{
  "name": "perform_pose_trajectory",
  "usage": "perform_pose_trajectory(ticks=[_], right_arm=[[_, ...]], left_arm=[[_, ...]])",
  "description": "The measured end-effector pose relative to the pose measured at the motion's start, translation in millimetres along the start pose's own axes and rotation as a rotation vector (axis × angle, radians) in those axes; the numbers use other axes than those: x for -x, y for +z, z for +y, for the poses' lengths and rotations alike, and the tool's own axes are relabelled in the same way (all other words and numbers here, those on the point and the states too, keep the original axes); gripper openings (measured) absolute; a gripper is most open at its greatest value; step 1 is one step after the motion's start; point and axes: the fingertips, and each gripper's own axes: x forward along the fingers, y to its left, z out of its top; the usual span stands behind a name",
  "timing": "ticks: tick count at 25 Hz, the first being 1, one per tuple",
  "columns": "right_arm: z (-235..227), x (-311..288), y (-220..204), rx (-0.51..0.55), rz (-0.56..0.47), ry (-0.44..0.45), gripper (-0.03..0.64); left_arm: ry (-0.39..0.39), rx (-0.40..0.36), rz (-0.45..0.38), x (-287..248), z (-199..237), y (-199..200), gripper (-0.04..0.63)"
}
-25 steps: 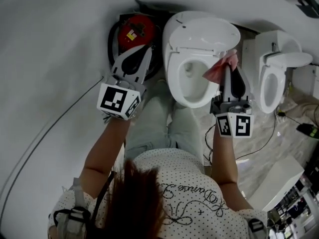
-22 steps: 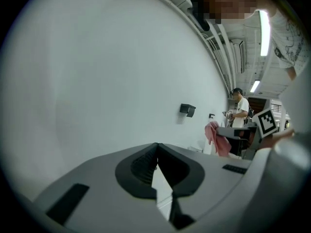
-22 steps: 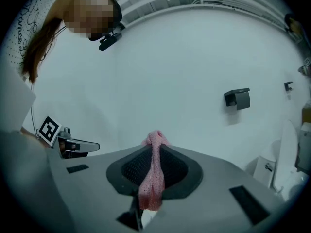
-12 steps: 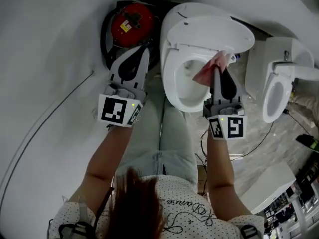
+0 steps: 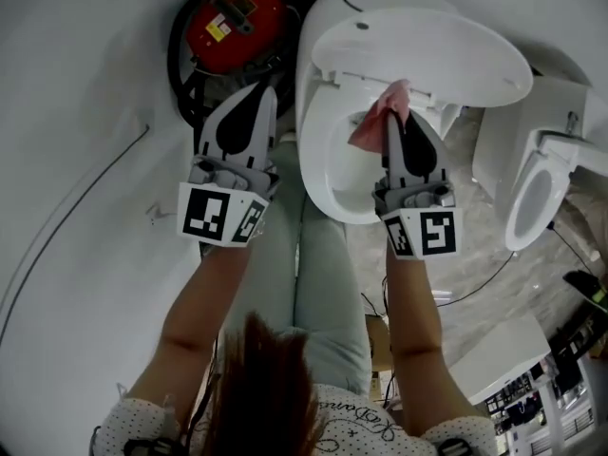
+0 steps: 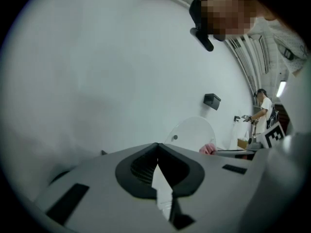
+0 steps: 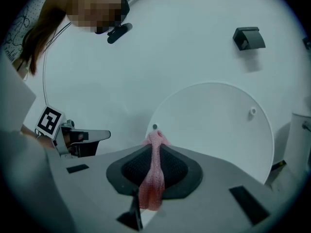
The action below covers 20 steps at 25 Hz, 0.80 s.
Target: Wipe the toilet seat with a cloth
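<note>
A white toilet (image 5: 323, 188) stands ahead with its lid (image 5: 446, 50) raised; the seat rim (image 5: 313, 136) shows below it. My right gripper (image 5: 391, 114) is shut on a pink cloth (image 5: 378, 117), held over the back of the bowl just under the lid. In the right gripper view the pink cloth (image 7: 153, 176) runs pinched between the jaws, with the lid (image 7: 214, 125) behind. My left gripper (image 5: 267, 90) is shut and holds nothing, left of the toilet. In the left gripper view my left gripper (image 6: 157, 147) has its jaws together.
A red round device (image 5: 233, 25) with black cabling lies on the floor left of the toilet. A second white toilet (image 5: 537, 198) stands to the right. Cables (image 5: 475, 283) trail across the tiled floor. My legs (image 5: 318, 274) are in front of the bowl.
Both grippers have moved forward toward the toilet. The cloth in the right gripper has come from above the bowl's right rim to the back of the bowl under the lid.
</note>
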Motion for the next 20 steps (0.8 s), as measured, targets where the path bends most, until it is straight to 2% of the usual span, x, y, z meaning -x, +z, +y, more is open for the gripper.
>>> perform_pose_trajectory(ticks=[2,12,20], right_arm=[[-3,-11,-18,0.011,0.021,0.013,0.061],[-19,-52,-109,0.004,0.118,0.007,0.057],[-23,-78,-171,0.067,0.209,0.021,0.058]], left_arm=[[0.015,0.019,0.004,-6,7,-17,0.001],[0.062,0.02,0.069,-23,37,-96,0.001],[0.002,0.019,0.11,-28,33,-130,0.002]])
